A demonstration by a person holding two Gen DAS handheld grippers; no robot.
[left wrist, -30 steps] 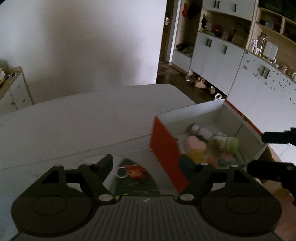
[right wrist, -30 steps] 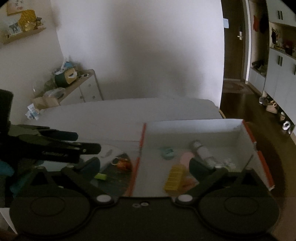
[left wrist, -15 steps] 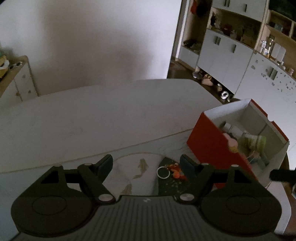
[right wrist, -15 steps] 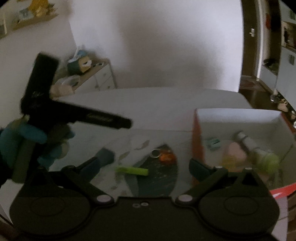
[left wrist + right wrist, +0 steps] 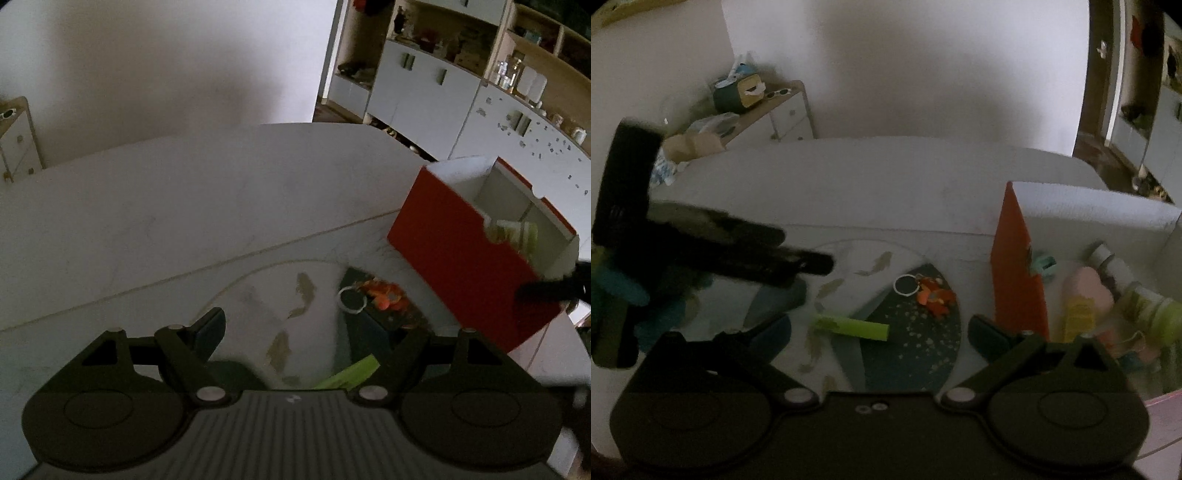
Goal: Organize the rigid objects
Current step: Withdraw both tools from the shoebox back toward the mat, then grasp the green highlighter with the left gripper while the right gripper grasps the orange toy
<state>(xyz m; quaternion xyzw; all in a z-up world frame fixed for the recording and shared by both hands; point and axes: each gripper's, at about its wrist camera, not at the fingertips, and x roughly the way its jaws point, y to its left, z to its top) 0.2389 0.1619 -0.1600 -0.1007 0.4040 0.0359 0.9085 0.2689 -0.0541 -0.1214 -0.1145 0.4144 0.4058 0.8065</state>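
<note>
A round fish-patterned mat (image 5: 916,354) lies on the white table, left of a red-walled box (image 5: 1015,273). On the mat rest a lime-green stick (image 5: 853,326) and an orange keychain (image 5: 932,291) with a metal ring. My right gripper (image 5: 881,336) hovers open above the mat, the stick lying below between its fingers, untouched. My left gripper (image 5: 308,332) is open and empty over the same mat (image 5: 258,295), with the keychain (image 5: 376,295) ahead and the stick (image 5: 351,374) near its right finger. In the right wrist view its black fingers (image 5: 757,251) reach in from the left.
The red box (image 5: 454,266) holds a pink bottle (image 5: 1086,291), a yellow item (image 5: 1078,317), a green-capped bottle (image 5: 1152,310), a teal clip (image 5: 1043,264) and a white tube (image 5: 1108,258). A teal-gloved hand (image 5: 620,291) holds the left gripper. A low cabinet (image 5: 783,110) stands behind the table.
Both grippers have moved down and leftward from over the box to over the mat. The green stick and keychain now sit ahead of them, and the box has slid to the right of each view.
</note>
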